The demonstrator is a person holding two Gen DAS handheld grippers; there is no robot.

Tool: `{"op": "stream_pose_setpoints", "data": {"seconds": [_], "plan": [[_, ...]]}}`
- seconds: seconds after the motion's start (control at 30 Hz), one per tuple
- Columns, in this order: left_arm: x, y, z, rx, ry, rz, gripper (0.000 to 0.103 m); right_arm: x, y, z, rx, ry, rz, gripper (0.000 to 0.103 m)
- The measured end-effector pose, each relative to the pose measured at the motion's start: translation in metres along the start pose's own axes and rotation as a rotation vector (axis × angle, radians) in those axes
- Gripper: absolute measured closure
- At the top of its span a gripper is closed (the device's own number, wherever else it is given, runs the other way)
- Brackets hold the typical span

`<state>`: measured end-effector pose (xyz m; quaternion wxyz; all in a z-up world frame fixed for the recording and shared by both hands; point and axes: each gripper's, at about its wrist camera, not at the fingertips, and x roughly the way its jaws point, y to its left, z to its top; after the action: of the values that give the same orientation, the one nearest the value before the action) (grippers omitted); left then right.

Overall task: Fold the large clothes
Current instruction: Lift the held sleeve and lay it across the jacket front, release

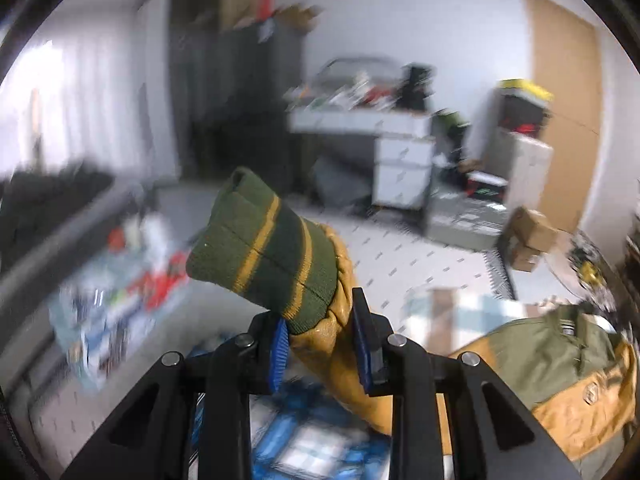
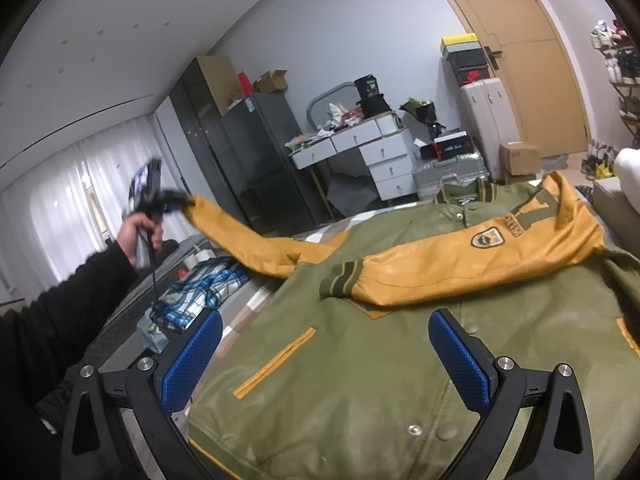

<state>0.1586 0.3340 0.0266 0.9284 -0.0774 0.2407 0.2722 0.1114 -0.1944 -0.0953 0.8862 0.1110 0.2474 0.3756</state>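
Right wrist view: one jacket (image 2: 360, 360) flat on bed, two sleeves | chest lettering unreadable | left tongs (image 1: 320, 344) clamped on one raised sleeve (image 1: 320, 320) at cuff | right tongs (image 2: 324, 356) apart over jacket, empty

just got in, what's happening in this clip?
A person is folding a green and mustard varsity jacket spread on a bed. The left gripper is clamped on one mustard sleeve just below its striped green cuff and holds it up and out to the side. The other sleeve already lies folded across the chest. The right gripper hovers open over the jacket's lower front, holding nothing.
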Motion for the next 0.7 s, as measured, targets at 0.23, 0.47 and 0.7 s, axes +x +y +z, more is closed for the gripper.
{"op": "stream_pose_setpoints", "data": {"seconds": [0.23, 0.47, 0.7], "plan": [[-0.088, -0.134, 0.023, 0.283, -0.156, -0.228, 0.085, -0.011, -0.025, -0.003, 0.065, -0.021, -0.009, 0.000], [-0.097, -0.260, -0.027, 0.542, -0.115, -0.462, 0.086, -0.028, -0.055, -0.005, 0.140, -0.020, -0.056, 0.000], [-0.068, -0.350, -0.111, 0.676, 0.054, -0.684, 0.086, -0.042, -0.086, -0.008, 0.222, -0.012, -0.109, 0.000]]}}
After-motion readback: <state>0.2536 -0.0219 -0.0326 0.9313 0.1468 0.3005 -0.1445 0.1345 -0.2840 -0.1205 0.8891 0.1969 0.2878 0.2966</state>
